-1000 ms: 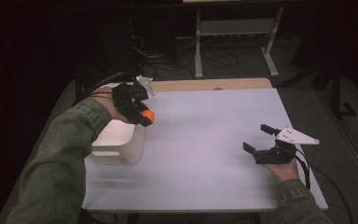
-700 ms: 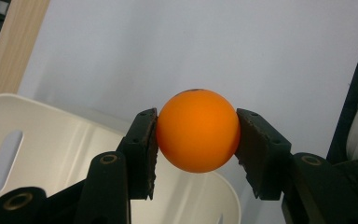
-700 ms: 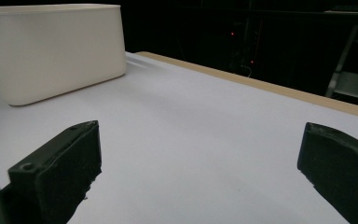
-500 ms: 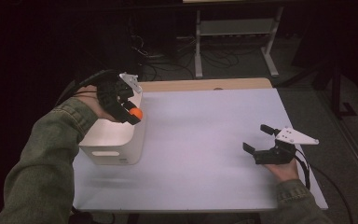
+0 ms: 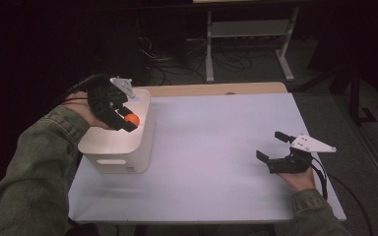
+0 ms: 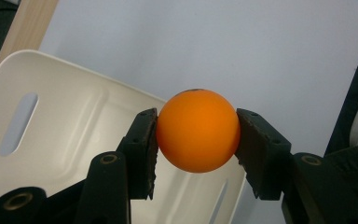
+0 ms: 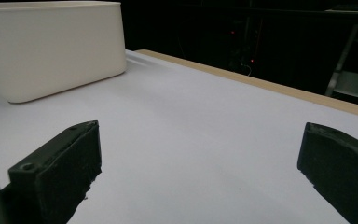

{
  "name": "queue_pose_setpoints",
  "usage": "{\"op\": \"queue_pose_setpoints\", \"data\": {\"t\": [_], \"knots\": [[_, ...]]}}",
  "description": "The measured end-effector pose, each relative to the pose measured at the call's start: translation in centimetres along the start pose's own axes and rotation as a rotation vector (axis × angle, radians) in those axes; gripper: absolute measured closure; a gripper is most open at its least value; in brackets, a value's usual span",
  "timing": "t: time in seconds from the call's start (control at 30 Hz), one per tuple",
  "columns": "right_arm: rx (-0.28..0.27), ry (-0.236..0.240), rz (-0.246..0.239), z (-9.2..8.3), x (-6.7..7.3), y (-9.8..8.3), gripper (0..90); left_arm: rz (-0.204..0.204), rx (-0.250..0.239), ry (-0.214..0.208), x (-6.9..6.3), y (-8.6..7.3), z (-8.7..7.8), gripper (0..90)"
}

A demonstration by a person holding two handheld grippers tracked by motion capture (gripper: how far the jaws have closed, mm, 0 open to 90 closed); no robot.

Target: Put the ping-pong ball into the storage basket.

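I held the orange ball (image 6: 198, 130) in my left tool (image 5: 129, 120), its two black pads pressing the ball on opposite sides, right across its widest part. The ball hung above the open white bin (image 5: 98, 142) at the left side of the desk (image 5: 216, 147), over the bin's right-hand part; in the left gripper view the pale floor of the bin (image 6: 56, 135) lay beneath it, with a slot in its wall.

I judged the ball to be light, hard and smooth, something like a table-tennis ball. A round, slick shell like that would slip out if the pads sat above or below the middle, so the grip across the full width seemed the right one, and a gentle squeeze enough. Dropped into the bin, it would likely bounce and roll.

My right tool (image 5: 274, 148) rested low over the bare desk at the right, its jaws spread wide with nothing between them, well apart from the bin.

How deep the bin was, and whether anything lay in its near corner, I could not tell: my left forearm and the tool covered that part from above. The room behind the desk was too dark to read.
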State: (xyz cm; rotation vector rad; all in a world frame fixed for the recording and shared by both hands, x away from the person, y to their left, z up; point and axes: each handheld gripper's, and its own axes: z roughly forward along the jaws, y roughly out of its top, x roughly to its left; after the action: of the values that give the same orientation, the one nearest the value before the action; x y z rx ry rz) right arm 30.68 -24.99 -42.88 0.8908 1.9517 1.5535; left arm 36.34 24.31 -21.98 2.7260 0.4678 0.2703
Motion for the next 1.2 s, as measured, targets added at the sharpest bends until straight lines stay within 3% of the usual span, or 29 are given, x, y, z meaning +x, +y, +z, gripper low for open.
{"op": "queue_pose_setpoints", "data": {"t": [0.53,0.73,1.2], "knots": [[0.003,-0.003,-0.002,0.0,0.0,0.0,0.0,-0.021,0.021,0.014,0.3,-1.4,-1.0,50.9],[0.004,-0.005,0.0,0.0,0.0,0.0,0.0,-0.035,0.045,0.009,0.6,-1.8,-0.5,50.9],[0.005,-0.006,-0.001,0.0,-0.1,0.0,0.0,-0.026,0.08,-0.001,0.5,-1.7,0.7,50.8]]}}
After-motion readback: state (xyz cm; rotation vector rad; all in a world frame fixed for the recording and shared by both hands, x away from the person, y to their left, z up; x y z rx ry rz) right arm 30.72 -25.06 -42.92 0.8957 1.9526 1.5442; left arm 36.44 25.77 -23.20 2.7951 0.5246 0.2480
